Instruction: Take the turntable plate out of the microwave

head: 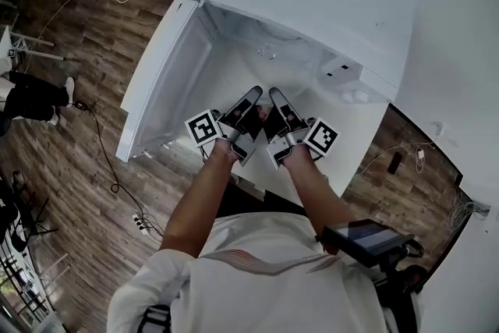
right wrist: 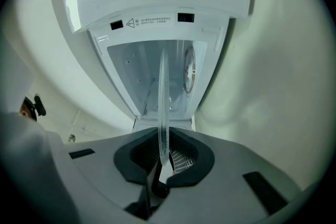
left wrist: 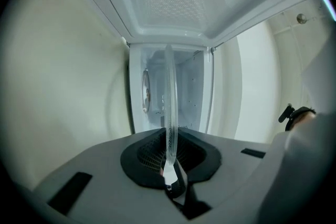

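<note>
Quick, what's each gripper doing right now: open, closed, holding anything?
Left gripper: closed on the edge of the turntable plate.
Right gripper: closed on the edge of the same turntable plate.

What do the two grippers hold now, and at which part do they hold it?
The left gripper and the right gripper both clamp the glass turntable plate at its rim.
</note>
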`<state>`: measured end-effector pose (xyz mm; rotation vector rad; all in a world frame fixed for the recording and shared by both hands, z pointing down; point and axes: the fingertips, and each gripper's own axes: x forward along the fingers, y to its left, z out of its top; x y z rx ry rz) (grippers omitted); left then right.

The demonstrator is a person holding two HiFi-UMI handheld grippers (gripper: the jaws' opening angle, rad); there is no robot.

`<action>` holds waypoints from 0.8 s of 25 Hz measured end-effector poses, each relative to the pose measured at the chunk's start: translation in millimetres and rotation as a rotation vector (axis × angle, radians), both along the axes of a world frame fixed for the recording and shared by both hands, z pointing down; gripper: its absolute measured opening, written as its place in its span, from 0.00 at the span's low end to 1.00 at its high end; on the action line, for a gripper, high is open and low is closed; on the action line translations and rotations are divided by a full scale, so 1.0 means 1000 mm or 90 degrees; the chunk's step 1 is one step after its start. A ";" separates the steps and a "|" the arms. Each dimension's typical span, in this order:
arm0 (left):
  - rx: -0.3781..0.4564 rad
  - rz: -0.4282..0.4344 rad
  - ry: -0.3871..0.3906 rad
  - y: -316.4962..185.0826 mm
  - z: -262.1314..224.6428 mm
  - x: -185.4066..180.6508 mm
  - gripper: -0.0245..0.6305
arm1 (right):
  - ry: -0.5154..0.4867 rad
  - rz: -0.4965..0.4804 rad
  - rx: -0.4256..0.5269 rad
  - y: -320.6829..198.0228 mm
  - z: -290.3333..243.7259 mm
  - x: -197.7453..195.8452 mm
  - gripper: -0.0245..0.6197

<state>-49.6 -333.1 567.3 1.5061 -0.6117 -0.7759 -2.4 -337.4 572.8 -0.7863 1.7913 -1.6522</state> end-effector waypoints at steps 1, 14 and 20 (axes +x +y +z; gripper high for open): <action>-0.001 -0.006 0.001 0.007 0.000 -0.001 0.10 | 0.004 -0.008 0.001 0.006 0.000 -0.001 0.09; 0.028 -0.067 -0.006 0.086 -0.046 0.002 0.10 | -0.005 -0.069 0.031 0.081 -0.046 0.002 0.09; 0.040 -0.046 -0.004 0.125 -0.074 0.003 0.10 | 0.001 -0.054 0.045 0.122 -0.074 0.004 0.09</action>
